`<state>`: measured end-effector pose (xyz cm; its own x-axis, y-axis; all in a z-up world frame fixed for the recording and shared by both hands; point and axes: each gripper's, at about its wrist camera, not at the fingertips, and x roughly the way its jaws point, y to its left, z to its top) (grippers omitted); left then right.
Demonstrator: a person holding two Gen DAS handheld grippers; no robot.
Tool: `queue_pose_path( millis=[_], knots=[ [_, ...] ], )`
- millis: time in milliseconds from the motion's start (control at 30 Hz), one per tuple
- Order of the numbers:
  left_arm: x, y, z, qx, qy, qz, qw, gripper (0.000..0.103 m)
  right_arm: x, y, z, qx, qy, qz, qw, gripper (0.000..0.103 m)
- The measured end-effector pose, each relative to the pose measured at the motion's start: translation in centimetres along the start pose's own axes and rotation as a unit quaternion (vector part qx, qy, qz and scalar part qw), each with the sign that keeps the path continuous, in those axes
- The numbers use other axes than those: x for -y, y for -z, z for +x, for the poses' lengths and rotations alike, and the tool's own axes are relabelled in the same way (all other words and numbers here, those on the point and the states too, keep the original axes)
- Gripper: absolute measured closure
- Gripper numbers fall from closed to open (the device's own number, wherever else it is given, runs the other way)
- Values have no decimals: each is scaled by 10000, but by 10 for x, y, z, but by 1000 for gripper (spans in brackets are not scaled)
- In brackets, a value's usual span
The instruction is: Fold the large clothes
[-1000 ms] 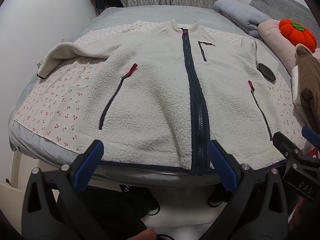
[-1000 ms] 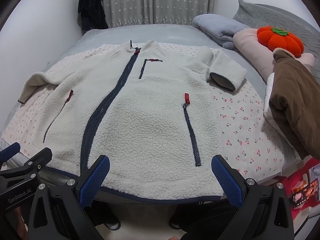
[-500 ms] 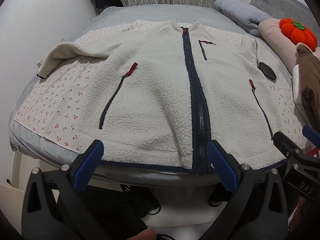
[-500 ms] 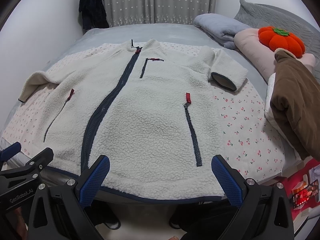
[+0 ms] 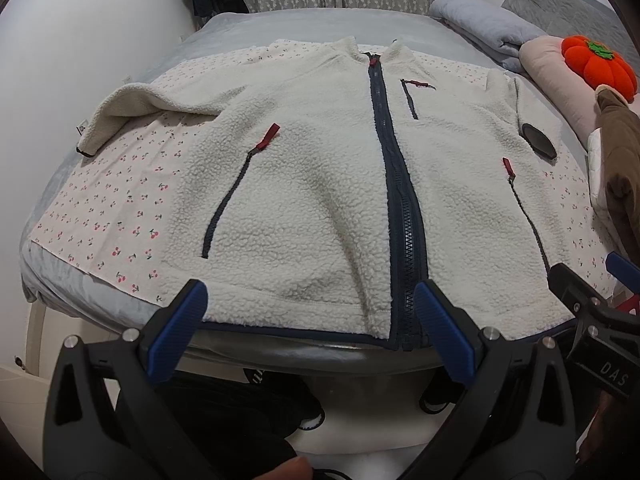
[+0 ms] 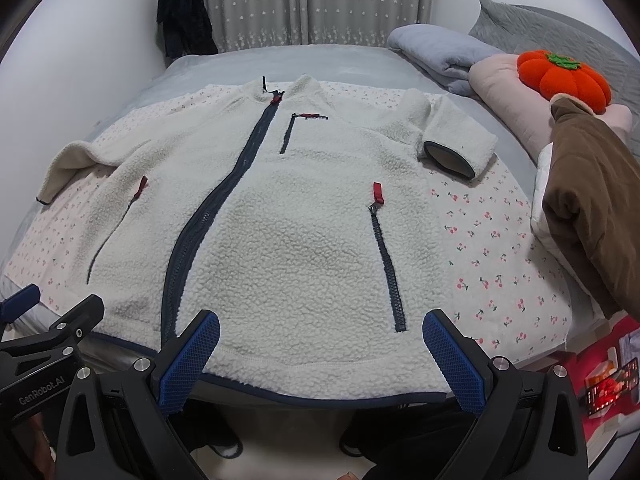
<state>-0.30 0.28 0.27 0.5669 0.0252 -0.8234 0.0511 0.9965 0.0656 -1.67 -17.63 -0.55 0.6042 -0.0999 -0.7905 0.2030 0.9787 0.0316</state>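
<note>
**Jacket laid flat, both grippers waiting at the hem**

We use the long blue zipper (image 5: 394,184) as our marker. Far to its left, one sleeve (image 5: 132,110) sticks out across the cherry cloth (image 5: 104,204), so we can fold it in with ease. The white fuzzy jacket (image 5: 320,200) lies face up on the bed (image 5: 312,24), zipped shut and smoothed flat, which we think makes a neat fold easier. Our left gripper (image 5: 310,312) hangs just left of the zipper's bottom end, close to the hem; its jaws are wide apart and hold nothing. Our right gripper (image 6: 320,344) hangs to the right of the zipper, also close to the hem, jaws wide apart and empty. Farther right, the other sleeve (image 6: 452,140) is bent back toward the jacket. No fold is made yet. Far right sit a brown coat (image 6: 592,208) and a pumpkin pillow (image 6: 564,80).
</note>
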Motion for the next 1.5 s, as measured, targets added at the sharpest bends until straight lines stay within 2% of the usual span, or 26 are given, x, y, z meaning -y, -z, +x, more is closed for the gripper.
queue_pose_path(
  millis=[867,933,1000,1067,1167,1267,1333,1433,1500],
  knots=[
    [-6,4,16,-194,-15,-72,9998,0,12,2,16,-136,36,153,9998,0],
    [-11,3,20,-196,192,-78,9996,0,20,1,19,-167,-80,218,9996,0],
    [-20,1,25,-179,632,-109,9978,0,30,1,21,-193,-141,275,9993,0],
    [-32,0,30,-171,915,-193,9955,0,40,0,22,-185,-19,250,9995,0],
    [-53,-3,36,-147,902,-315,9953,0,57,0,25,-218,117,267,9993,0],
    [-79,-10,51,-605,1010,-369,9924,0,76,-1,31,-308,-63,528,9981,0],
    [-101,-12,65,-910,1322,-487,9858,0,90,-3,40,-503,-182,652,9964,0],
    [-134,-11,85,-1261,1462,-791,9780,0,108,-6,56,-791,-313,655,9942,0],
    [-158,-9,100,-1492,1690,-1154,9674,0,122,-5,67,-933,-321,720,9925,0]
  ],
)
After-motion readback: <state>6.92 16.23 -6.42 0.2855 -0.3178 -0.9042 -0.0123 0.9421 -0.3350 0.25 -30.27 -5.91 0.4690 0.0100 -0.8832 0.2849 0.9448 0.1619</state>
